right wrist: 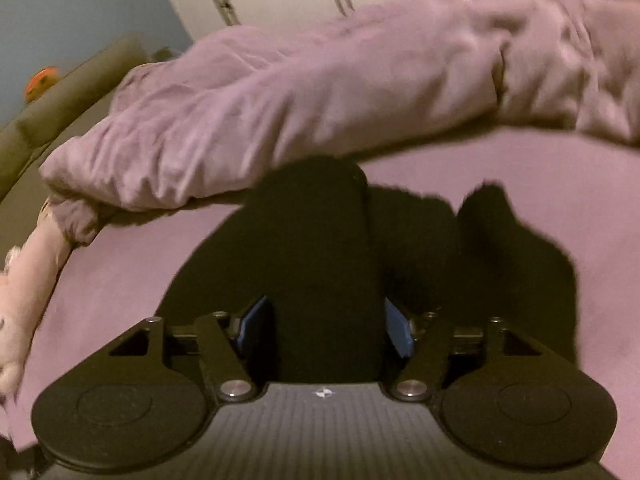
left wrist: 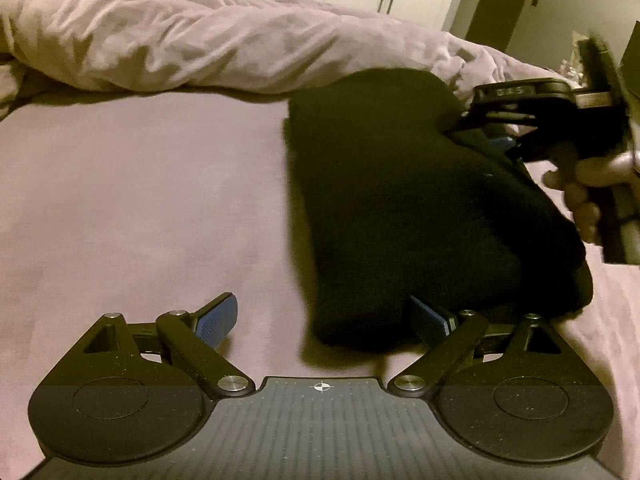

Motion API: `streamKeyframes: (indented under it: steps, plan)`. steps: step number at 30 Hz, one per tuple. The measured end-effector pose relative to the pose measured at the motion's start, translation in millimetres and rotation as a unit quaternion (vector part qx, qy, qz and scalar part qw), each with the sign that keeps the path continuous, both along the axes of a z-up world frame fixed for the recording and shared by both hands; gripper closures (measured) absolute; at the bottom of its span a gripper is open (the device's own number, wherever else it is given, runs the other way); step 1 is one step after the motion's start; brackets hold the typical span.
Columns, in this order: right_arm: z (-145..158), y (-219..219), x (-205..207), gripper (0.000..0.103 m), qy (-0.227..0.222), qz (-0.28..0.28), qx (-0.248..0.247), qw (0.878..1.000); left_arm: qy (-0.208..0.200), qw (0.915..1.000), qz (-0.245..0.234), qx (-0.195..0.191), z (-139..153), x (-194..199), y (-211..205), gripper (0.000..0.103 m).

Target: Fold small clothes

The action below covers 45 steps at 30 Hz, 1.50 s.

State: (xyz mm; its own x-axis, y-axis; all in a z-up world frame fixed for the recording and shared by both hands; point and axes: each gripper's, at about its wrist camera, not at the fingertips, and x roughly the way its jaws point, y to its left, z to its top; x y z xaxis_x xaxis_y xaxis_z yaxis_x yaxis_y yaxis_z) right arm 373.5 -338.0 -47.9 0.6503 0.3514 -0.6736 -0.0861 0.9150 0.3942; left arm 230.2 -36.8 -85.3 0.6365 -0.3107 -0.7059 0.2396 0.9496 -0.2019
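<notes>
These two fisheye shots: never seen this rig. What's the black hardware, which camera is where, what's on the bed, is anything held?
There is no robot arm. A person holds a hand-held two-finger gripper in each hand, and each gripper carries a camera looking forward along its fingers.

The left wrist view shows the left gripper at the bottom, its blue-padded fingers spread wide and gripping nothing. At the right is the person's hand, which holds the right gripper.

The right wrist view looks along the right gripper. A fold of the black garment lies between its fingers, but whether the pads press on it is unclear.

The garment lies on a pink sheet, with a bunched pink duvet behind.
</notes>
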Motion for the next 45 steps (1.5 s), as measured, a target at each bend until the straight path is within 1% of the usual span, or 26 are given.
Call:
streamKeyframes:
  steps: [1, 2, 3, 4, 5, 7, 9, 12, 14, 16, 17, 19, 21, 24, 25, 26, 28, 29, 32, 35, 37, 39, 40, 41, 43, 45]
  plan:
    - [-3.6, 4.6, 2.4, 0.04, 0.005, 0.001, 0.018, 1.0, -0.001, 1.0, 0.002, 0.001, 0.2, -0.5, 3.4, 0.007]
    - [-5.0, 7.8, 5.3, 0.045, 0.002, 0.004, 0.03, 1.0, -0.002, 1.0, 0.005, 0.002, 0.3, 0.0, 6.8, 0.007]
    - [-4.2, 11.7, 5.3, 0.053, -0.004, 0.007, 0.032, 0.999, -0.003, 1.0, 0.006, 0.002, 0.4, 0.5, 9.1, 0.007]
    - [-3.1, 16.1, 4.7, 0.081, -0.007, 0.004, 0.024, 1.0, -0.004, 1.0, 0.008, 0.001, 0.5, 1.5, 10.5, 0.007]
    - [-4.3, 19.8, 4.7, 0.083, -0.009, 0.004, 0.015, 1.0, -0.004, 0.9999, 0.012, 0.001, 0.6, 2.8, 11.5, 0.007]
    - [3.3, 23.7, 1.3, 0.085, -0.023, 0.002, -0.028, 0.999, -0.006, 0.9999, 0.016, 0.0, 3.9, 4.4, 11.8, 0.007]
    - [18.6, 28.6, -7.4, 0.086, -0.06, 0.01, -0.071, 0.996, -0.021, 0.9994, 0.028, 0.006, 12.5, 3.4, 11.8, 0.007]
    - [43.7, 12.5, -33.5, 0.087, -0.108, -0.016, -0.101, 0.989, -0.054, 0.9978, 0.036, 0.016, 27.5, 0.8, 11.9, 0.007]
    - [47.4, 1.6, -47.9, 0.086, -0.123, -0.034, -0.126, 0.984, -0.059, 0.9977, 0.031, 0.015, 31.3, 6.2, 7.0, 0.007]
    - [31.1, -14.5, -50.4, 0.086, -0.097, -0.058, -0.118, 0.987, -0.048, 0.9982, 0.032, 0.015, 27.3, 15.9, -4.7, 0.006]
    - [16.8, -20.9, -48.5, 0.084, -0.075, -0.07, -0.108, 0.989, -0.038, 0.9989, 0.028, 0.011, 21.5, 21.9, -11.5, 0.006]
    - [-16.5, -25.1, -43.7, 0.079, -0.05, -0.076, -0.114, 0.989, -0.012, 0.9994, 0.028, 0.014, 5.4, 32.4, -25.1, 0.006]
    - [-34.7, -33.0, -43.7, 0.076, -0.06, -0.086, -0.088, 0.991, 0.0, 0.9996, 0.023, 0.019, -4.1, 36.1, -31.9, 0.006]
    - [-18.6, -49.6, -48.8, 0.063, -0.056, -0.111, -0.026, 0.992, -0.019, 0.9988, 0.011, 0.043, -3.8, 32.9, -33.0, 0.006]
    - [-7.4, -51.7, -56.6, 0.056, -0.064, -0.125, -0.031, 0.99, -0.024, 0.9982, 0.007, 0.054, -3.9, 32.1, -33.1, 0.006]
    - [5.6, -51.2, -69.6, 0.045, -0.085, -0.141, -0.045, 0.985, -0.026, 0.9978, 0.007, 0.062, -4.9, 32.2, -32.9, 0.006]
    - [22.4, -46.9, -95.7, 0.032, -0.115, -0.155, -0.055, 0.98, -0.021, 0.9979, 0.01, 0.061, -7.7, 34.0, -31.6, 0.006]
    - [27.7, -44.7, -113.1, 0.03, -0.125, -0.155, -0.048, 0.979, -0.017, 0.9984, 0.012, 0.053, -8.6, 34.7, -28.3, 0.006]
    - [18.9, -46.0, -163.6, 0.028, -0.11, -0.176, 0.006, 0.978, -0.002, 0.9993, 0.019, 0.03, -9.2, 36.7, -21.5, 0.006]
    - [-15.3, -46.9, -206.5, 0.029, -0.044, -0.206, 0.088, 0.974, 0.001, 0.9994, 0.022, 0.028, -7.7, 37.8, -22.1, 0.006]
    - [-36.1, -44.2, -223.0, 0.029, -0.026, -0.219, 0.145, 0.964, -0.003, 0.9992, 0.02, 0.036, -7.1, 37.3, -25.0, 0.006]
    - [-54.3, -42.5, -228.4, 0.029, -0.014, -0.232, 0.205, 0.951, -0.004, 0.999, 0.02, 0.039, -6.9, 37.3, -25.8, 0.006]
    - [-59.5, -42.2, -230.1, 0.029, -0.022, -0.238, 0.227, 0.944, -0.003, 0.999, 0.021, 0.039, -6.7, 37.3, -26.0, 0.006]
    - [-64.7, -42.9, -228.8, 0.029, -0.034, -0.245, 0.242, 0.938, -0.002, 0.999, 0.02, 0.04, -6.2, 37.4, -26.1, 0.006]
    - [-72.4, -43.9, -220.8, 0.03, -0.032, -0.266, 0.253, 0.929, 0.001, 0.9989, 0.021, 0.042, -5.1, 37.4, -26.9, 0.006]
    - [-75.1, -45.4, -218.2, 0.047, -0.034, -0.272, 0.286, 0.918, -0.002, 0.9988, 0.02, 0.045, -2.3, 36.5, -28.1, 0.006]
